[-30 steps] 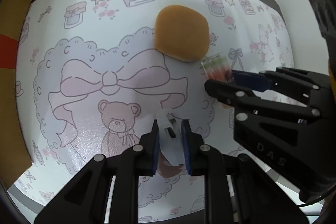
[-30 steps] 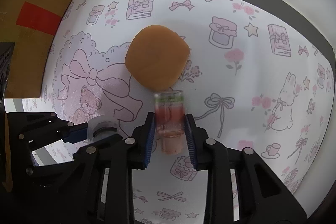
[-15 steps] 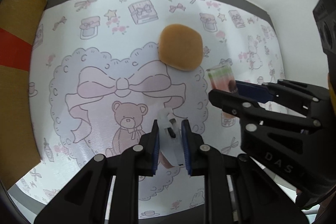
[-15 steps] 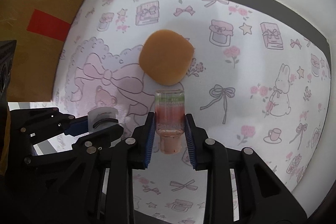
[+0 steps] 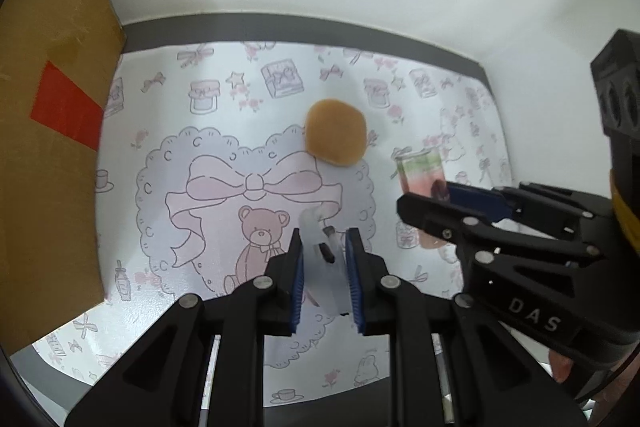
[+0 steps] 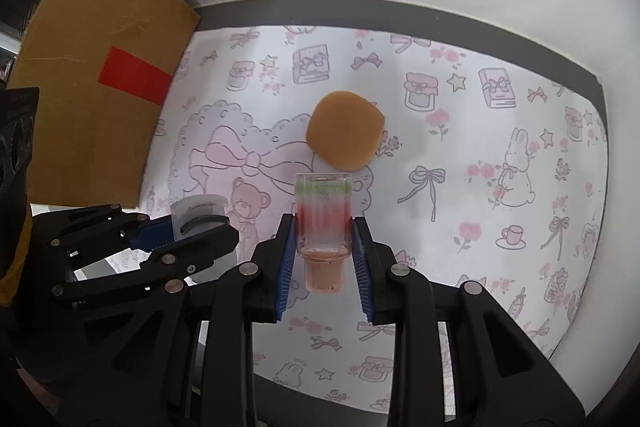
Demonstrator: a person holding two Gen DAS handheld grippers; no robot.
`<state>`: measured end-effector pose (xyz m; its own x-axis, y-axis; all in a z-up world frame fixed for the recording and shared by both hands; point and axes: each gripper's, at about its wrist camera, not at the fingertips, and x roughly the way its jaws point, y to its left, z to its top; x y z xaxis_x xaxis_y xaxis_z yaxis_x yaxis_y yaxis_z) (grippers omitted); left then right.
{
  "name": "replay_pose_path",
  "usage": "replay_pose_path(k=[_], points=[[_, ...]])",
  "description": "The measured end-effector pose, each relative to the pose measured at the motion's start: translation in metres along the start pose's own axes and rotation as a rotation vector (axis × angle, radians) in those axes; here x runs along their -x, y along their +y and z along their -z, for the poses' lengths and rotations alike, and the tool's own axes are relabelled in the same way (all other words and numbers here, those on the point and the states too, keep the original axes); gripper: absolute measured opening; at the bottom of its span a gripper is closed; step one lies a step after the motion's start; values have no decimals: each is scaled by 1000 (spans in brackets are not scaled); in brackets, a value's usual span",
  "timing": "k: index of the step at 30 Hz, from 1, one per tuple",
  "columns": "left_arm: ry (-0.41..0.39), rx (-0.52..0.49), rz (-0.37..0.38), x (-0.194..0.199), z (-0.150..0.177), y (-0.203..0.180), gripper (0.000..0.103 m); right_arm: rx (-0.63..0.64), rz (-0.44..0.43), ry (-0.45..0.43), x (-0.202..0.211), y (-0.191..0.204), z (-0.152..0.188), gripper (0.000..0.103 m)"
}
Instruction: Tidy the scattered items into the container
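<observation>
Carry step in hand. My left tool (image 5: pixel 324 263) grips a clear white bottle (image 5: pixel 320 259); my right tool (image 6: pixel 324 247) grips a pink-and-green bottle (image 6: pixel 323 223). Both are above the worktop (image 6: pixel 480 187), right of the cardboard box (image 6: pixel 92 75). An orange bun (image 6: pixel 345 135) lies beyond. Next, I judge: cross to the box.
</observation>
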<state>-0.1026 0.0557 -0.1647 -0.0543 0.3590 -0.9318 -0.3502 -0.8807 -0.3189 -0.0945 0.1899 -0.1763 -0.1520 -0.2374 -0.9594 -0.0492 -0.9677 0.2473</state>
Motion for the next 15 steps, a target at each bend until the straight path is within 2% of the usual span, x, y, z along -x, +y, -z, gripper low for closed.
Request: replay_pose_path(k=[4, 15], points=[[-39, 10, 1, 12, 3, 1, 19, -23, -34, -18, 13, 7, 0, 29], [-122, 16, 2, 48, 1, 7, 19, 15, -14, -103, 46, 36, -1, 29]])
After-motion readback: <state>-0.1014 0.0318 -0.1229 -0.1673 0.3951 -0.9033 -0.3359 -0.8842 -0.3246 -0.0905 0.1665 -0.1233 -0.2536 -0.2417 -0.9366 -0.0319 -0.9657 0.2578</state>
